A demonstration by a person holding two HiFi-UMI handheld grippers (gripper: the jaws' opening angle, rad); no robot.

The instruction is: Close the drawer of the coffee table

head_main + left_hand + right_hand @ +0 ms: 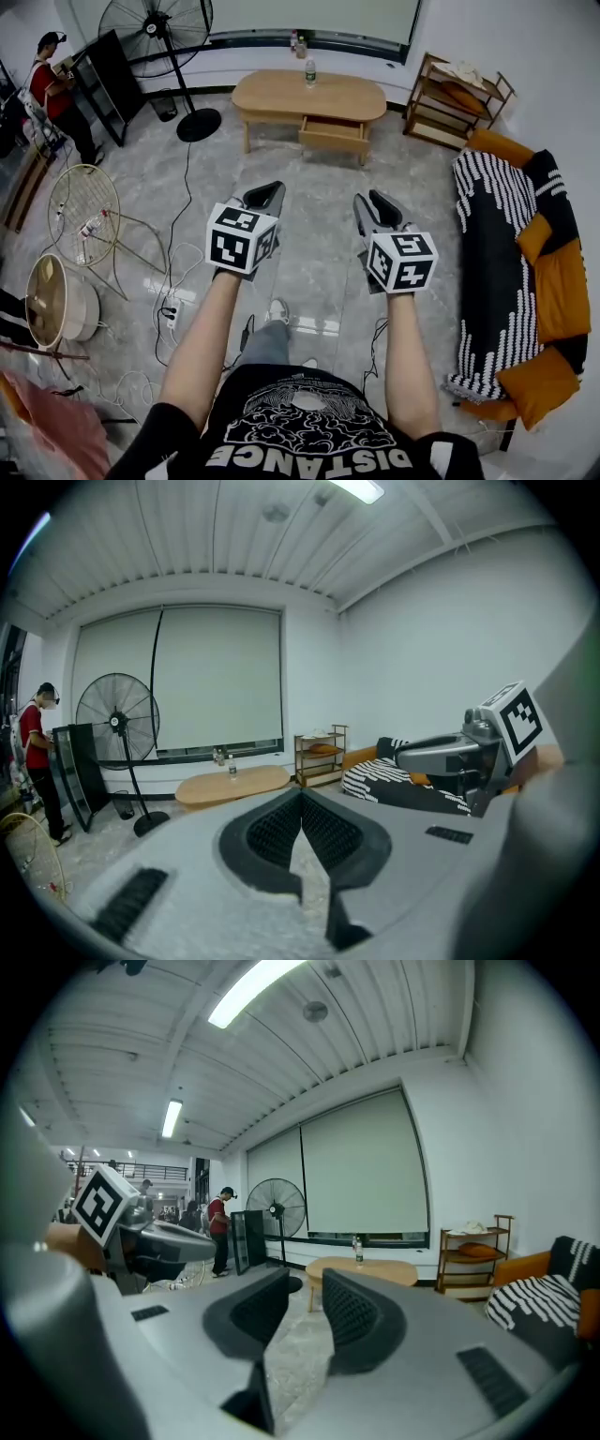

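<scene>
L gripper [302,799]: jaws clenched, tips meeting, nothing between. R gripper [305,1302]: jaws released w/ a narrow gap, empty. You held both side by side over the floor [309,272], well apart from the coffee table [281,94] ahead. Its drawer [333,131] stood pulled out at the front, right of centre. Bottle [310,72] on the tabletop; fan [155,33] at left, shelf [459,98] and sofa [525,253] at right.

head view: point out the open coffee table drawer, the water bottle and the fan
Open light wooden coffee-table drawer [333,138]: head view, front panel.
Clear plastic water bottle [310,73]: head view, body.
Black pedestal fan [155,29]: head view, grille centre.
</scene>
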